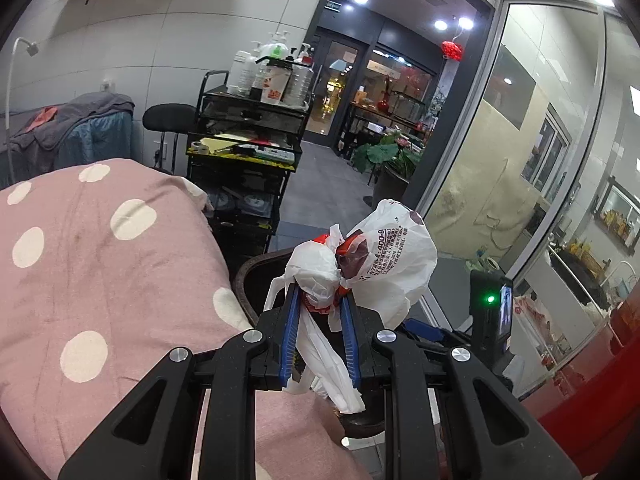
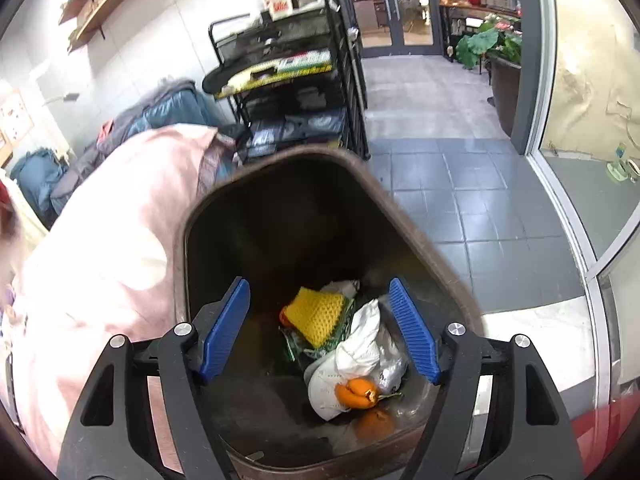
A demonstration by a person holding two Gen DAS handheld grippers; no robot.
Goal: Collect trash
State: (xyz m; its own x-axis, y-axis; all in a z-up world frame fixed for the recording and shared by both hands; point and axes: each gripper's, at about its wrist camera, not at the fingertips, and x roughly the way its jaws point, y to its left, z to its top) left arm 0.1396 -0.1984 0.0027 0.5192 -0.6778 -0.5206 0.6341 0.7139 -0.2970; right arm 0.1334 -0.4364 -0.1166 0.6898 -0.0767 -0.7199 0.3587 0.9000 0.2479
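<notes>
White, thin plastic makes up the knotted bag [image 1: 360, 264] that the left gripper [image 1: 320, 304] carries: its jaws stand narrow, pinching the bunched neck just below the knot, with the loose handles trailing down between the blue pads [image 1: 290, 332]. The bag hangs in the air beside the pink spotted bedcover [image 1: 100, 260], above the near rim of the brown bin [image 1: 248, 280]. It looks light and soft, with something dark red bundled inside; the film is likely slippery and easy to tear, so the gathered neck is the sound place to hold, since the puffed body would only crumple and slide.

Over the bin [image 2: 400, 208], the right gripper [image 2: 320, 328] points down into the opening with its jaws wide apart and nothing between them. On the bottom lie a yellow mesh piece [image 2: 316, 312], a white crumpled bag [image 2: 360, 344], a white mask [image 2: 324, 392] and orange peel [image 2: 356, 394]. These too look light and limp, best taken by a fold.
</notes>
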